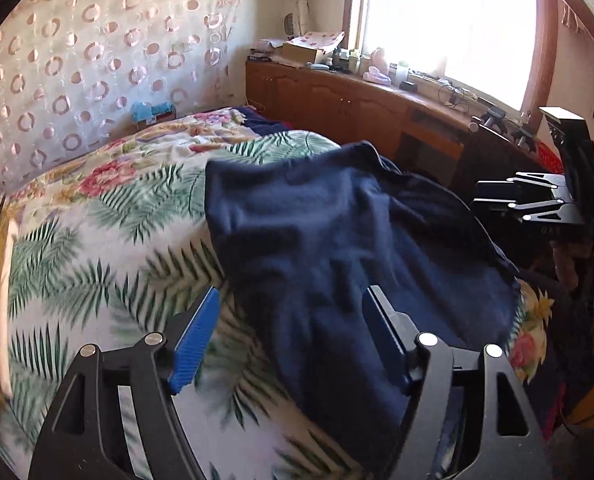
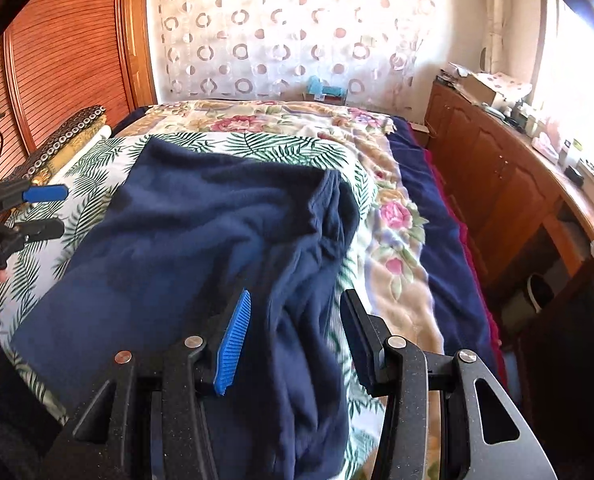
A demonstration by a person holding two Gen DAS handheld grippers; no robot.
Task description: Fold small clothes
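You're hovering both claws, left gripper (image 1: 293, 332) and right gripper (image 2: 297, 332), spread and pinching nothing over the navy garment (image 2: 201, 232) lying roughly folded, still rumpled, on the leaf-print bedspread (image 1: 97, 248), neatening probably left.

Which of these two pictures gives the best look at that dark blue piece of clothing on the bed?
The right wrist view: the navy garment lies spread there with both side edges and its bunched right part visible. The left wrist view shows the navy garment too, but darker, with its right side in shadow.
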